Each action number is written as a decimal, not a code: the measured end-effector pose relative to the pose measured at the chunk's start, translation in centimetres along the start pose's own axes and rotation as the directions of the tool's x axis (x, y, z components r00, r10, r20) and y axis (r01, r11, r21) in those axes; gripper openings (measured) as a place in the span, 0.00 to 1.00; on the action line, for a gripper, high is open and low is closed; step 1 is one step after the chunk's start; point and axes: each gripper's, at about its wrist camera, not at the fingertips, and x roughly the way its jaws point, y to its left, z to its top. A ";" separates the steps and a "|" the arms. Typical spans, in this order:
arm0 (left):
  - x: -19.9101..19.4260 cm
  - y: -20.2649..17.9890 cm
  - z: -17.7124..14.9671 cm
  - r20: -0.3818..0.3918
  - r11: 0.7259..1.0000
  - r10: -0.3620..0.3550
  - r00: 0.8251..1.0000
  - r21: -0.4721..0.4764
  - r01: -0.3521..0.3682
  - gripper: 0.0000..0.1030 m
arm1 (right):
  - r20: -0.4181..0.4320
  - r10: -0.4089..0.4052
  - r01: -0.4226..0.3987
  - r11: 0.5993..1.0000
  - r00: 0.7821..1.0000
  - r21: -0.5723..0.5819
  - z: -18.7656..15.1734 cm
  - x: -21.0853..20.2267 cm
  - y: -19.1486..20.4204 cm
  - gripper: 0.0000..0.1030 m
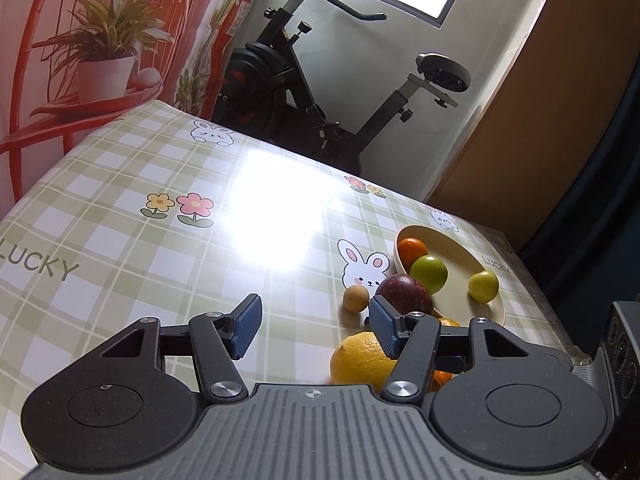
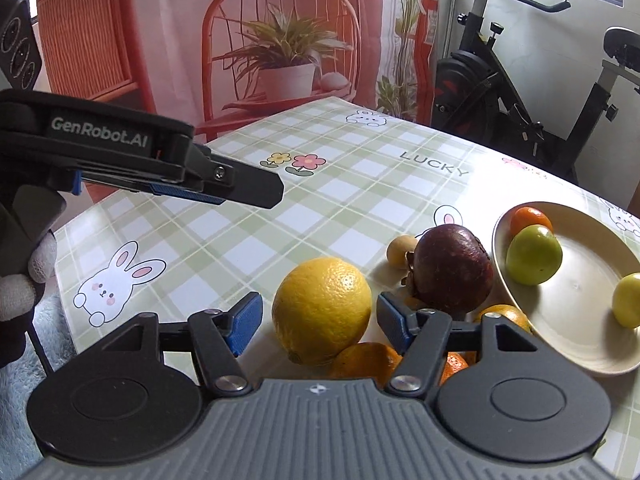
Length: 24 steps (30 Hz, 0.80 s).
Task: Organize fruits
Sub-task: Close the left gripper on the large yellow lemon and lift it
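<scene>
Fruits spread over the near right part of a table [image 2: 320, 184] with a green checked cloth printed with rabbits and flowers. Big yellow lemon [image 2: 322, 310] on the cloth, straight ahead of the right tongs [image 2: 318, 322] and sitting between their two blue pads, not touched by either; those tongs wide apart, holding nothing. Dark purple round fruit [image 2: 454, 268] just right of the lemon, close against the rim of a cream plate [image 2: 580, 292]. Small tan ball-like fruit [image 2: 400, 251] just behind the purple one, on the cloth. On the plate: an orange mandarin [image 2: 532, 220] at the far edge, a green fruit [image 2: 534, 254] touching it in front, and a yellow-green fruit [image 2: 628, 300] apart at the right side. More orange fruits [image 2: 366, 358] low on the cloth, between lemon and plate, partly hidden behind the right tongs' finger. Left tongs [image 1: 314, 326] above bare cloth to the left of the fruit group, also wide apart and empty, their right pad seen in front of the lemon and the purple fruit. From the right camera, the left tongs seen from the side, held in a gloved hand [image 2: 28, 276] at the left edge. Beyond the table, a printed curtain [image 2: 280, 40] showing a red chair and a potted plant, and a black exercise bike [image 2: 520, 92] by a window.
</scene>
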 end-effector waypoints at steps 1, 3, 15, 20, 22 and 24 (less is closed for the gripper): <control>0.1 0.0 0.0 -0.004 1.000 -0.006 1.000 0.000 0.006 0.61 | -0.001 0.003 -0.003 1.000 1.000 -0.002 0.0 0.1 0.1 0.65; 0.3 -0.1 -0.2 -0.015 1.000 -0.018 1.000 0.002 0.018 0.62 | 0.002 -0.005 0.005 1.000 1.000 -0.025 0.0 0.1 0.5 0.66; 2.7 -0.1 -1.8 -0.122 0.996 -0.093 0.988 -0.028 0.090 0.67 | 0.020 -0.010 0.013 0.991 1.000 -0.130 -0.1 0.2 2.6 0.66; 3.4 0.6 -2.4 -0.144 0.992 -0.104 0.984 -0.080 0.093 0.67 | 0.018 -0.015 0.017 0.990 1.000 -0.138 -0.2 0.6 2.4 0.67; 3.4 0.7 -2.4 -0.141 0.993 -0.100 0.985 -0.079 0.089 0.69 | 0.011 -0.016 0.017 0.991 1.000 -0.135 -0.3 0.6 2.2 0.65; 3.5 0.8 -2.5 -0.137 0.993 -0.096 0.986 -0.078 0.086 0.70 | 0.001 -0.016 0.016 0.993 1.000 -0.114 -0.3 0.7 1.8 0.65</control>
